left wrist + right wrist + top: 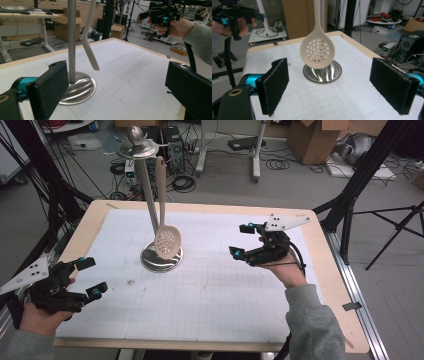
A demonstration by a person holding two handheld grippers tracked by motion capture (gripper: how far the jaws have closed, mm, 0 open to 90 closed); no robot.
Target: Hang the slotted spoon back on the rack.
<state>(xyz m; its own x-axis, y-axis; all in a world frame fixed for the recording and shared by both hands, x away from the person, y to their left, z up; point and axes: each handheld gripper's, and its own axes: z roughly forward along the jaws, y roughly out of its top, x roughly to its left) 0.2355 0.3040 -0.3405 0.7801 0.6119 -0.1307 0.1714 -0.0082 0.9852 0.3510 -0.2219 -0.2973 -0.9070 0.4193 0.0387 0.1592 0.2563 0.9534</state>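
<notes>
A beige perforated skimmer spoon [167,241] hangs by its handle from the top of a steel stand [149,195], and its bowl hovers just above the stand's round base [150,262]. My left gripper [92,277] is open at the table's near left, with nothing between its jaws. It faces the stand [71,37] and the spoon seen edge-on [90,52]. My right gripper [239,240] is open and empty to the right of the stand, pointing at the spoon's bowl [317,53]. In each gripper view the wide black pads [50,87] [274,85] stand far apart.
A white gridded mat [225,290] covers the wooden table [330,270]. Black tripod legs [360,175] stand off the right edge and dark frame poles [40,180] off the left. Cardboard boxes [315,140], cables and a computer case lie on the floor behind.
</notes>
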